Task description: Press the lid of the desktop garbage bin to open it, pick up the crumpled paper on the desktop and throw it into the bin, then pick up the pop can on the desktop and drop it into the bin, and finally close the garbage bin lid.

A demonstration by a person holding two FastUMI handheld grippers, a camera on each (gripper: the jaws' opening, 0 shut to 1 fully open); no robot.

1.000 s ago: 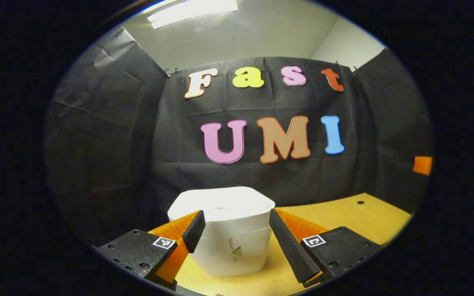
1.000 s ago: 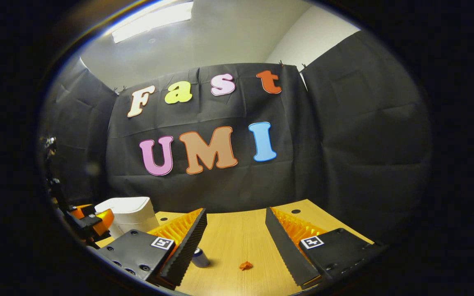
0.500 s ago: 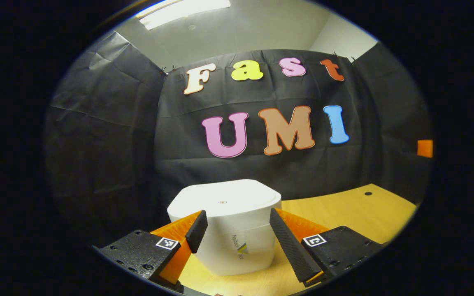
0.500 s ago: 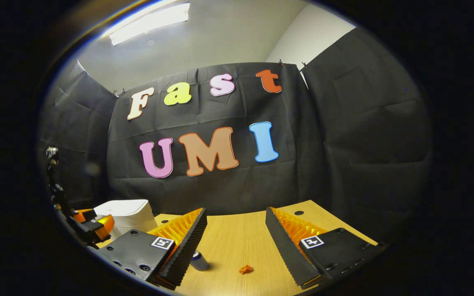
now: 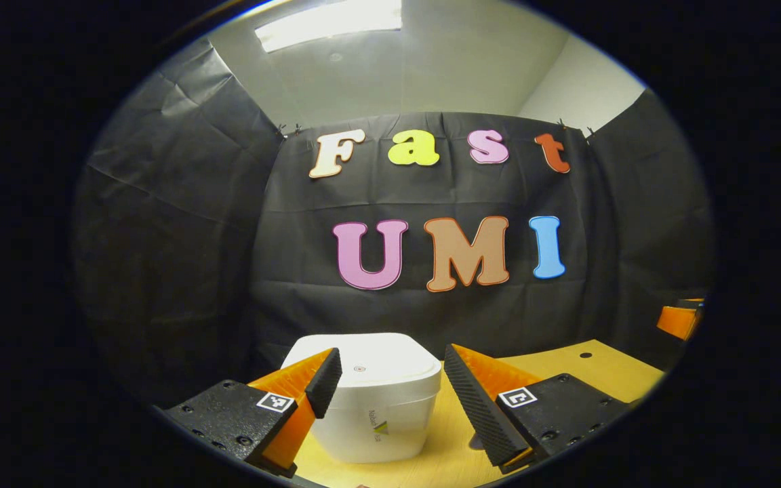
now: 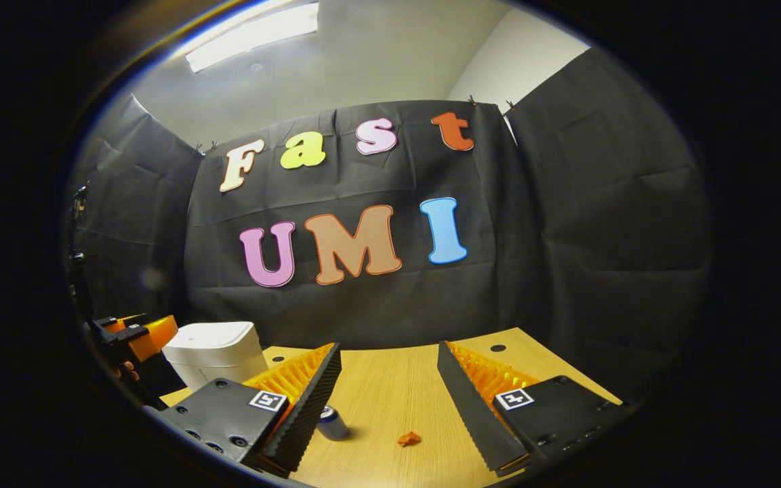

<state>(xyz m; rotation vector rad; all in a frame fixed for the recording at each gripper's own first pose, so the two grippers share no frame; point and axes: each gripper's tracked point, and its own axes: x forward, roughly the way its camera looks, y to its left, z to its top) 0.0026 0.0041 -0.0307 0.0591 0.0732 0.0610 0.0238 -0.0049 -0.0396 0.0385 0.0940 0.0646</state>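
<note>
In the left gripper view, my left tongs are spread wide and hold nothing. The white garbage bin stands on the wooden worktop straight ahead, seen between the two fingers and a little beyond their tips, not touched by either. Its lid is down flat, so I cannot tell what is inside. At the far right edge an orange part of my other tongs shows, well apart from the bin.

In the right gripper view, my right tongs are also spread wide with nothing between the fingers. The pop can lies on the worktop just beside my left finger's inner face, partly hidden by it; I cannot tell whether they touch. The crumpled paper, small and orange, sits on the worktop between the two fingers, nearer the can than the right finger, clear of both. Off to the left stands the garbage bin, lid closed, with my left tongs raised just beside its left side, a hand below them.
</note>
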